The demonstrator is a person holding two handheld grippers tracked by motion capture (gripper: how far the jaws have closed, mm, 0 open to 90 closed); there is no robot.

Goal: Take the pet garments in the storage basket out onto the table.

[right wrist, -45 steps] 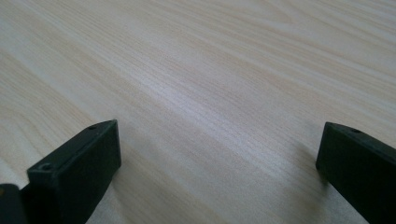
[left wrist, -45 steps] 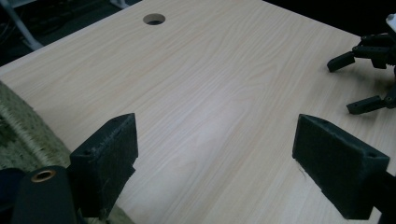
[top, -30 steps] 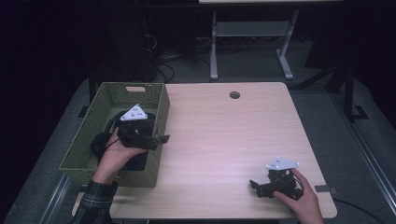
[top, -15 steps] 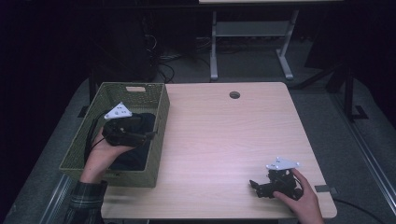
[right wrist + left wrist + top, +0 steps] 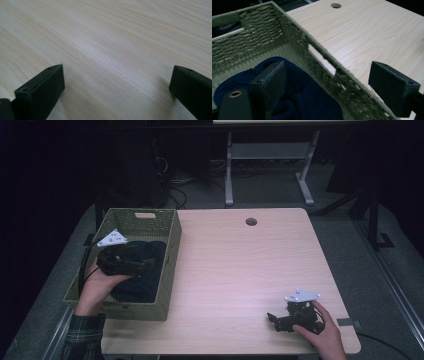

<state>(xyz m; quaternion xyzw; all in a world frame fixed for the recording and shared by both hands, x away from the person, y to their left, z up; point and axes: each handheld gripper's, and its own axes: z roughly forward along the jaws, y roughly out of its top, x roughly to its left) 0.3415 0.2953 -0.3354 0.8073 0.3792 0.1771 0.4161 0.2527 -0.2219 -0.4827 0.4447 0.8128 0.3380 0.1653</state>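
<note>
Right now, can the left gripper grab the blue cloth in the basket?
Probably yes. The left gripper hangs over the blue cloth inside the basket, jaws open, one above the cloth, the other beyond the basket's wall, so it must shift inward first.

One woven green basket (image 5: 170, 245) is seen at the left edge of one wooden table (image 5: 240, 270). One dark blue cloth (image 5: 145, 270) is held inside the basket. Two handheld grippers are counted (each with jaws spread): one (image 5: 145, 265) over the basket, one (image 5: 272, 319) far right of it.
</note>
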